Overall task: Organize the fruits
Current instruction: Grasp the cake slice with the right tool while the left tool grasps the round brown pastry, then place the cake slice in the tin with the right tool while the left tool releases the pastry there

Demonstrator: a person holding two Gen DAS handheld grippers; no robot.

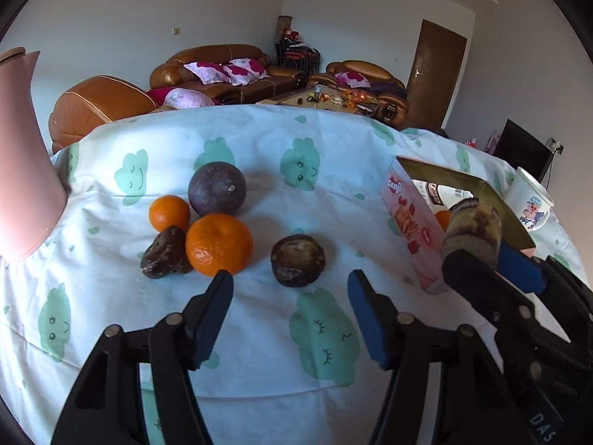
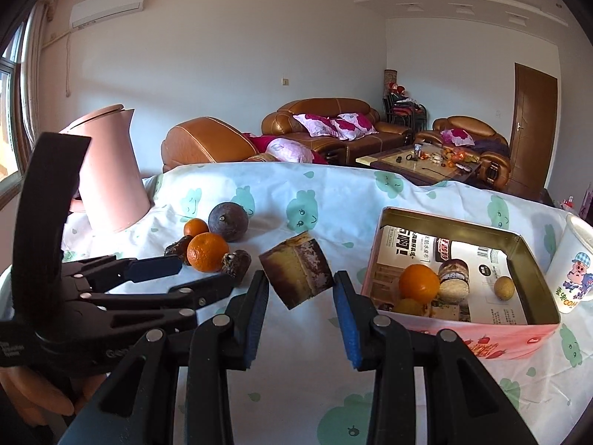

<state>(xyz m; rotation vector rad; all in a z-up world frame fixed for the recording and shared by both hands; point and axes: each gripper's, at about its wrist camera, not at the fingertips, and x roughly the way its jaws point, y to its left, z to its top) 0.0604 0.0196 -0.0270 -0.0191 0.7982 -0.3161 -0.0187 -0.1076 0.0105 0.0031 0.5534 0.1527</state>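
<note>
My left gripper (image 1: 291, 287) is open and empty, low over the cloth just in front of a brown shrivelled fruit (image 1: 297, 260). To its left lie a big orange (image 1: 218, 243), a small orange (image 1: 169, 212), a dark purple round fruit (image 1: 217, 188) and a dark dried fruit (image 1: 163, 247). My right gripper (image 2: 300, 289) is shut on a brown and yellow cut fruit chunk (image 2: 296, 274) and holds it above the cloth, left of the pink tin box (image 2: 519, 337). The box holds an orange (image 2: 418, 282), a small yellow fruit (image 2: 504, 288) and another cut chunk (image 2: 453, 280).
A pink kettle (image 2: 111, 170) stands at the table's far left. A white paper cup (image 2: 570, 267) with a cartoon pig stands right of the box. The table is covered with a white cloth (image 1: 259, 141) with green prints. Sofas and a coffee table are beyond.
</note>
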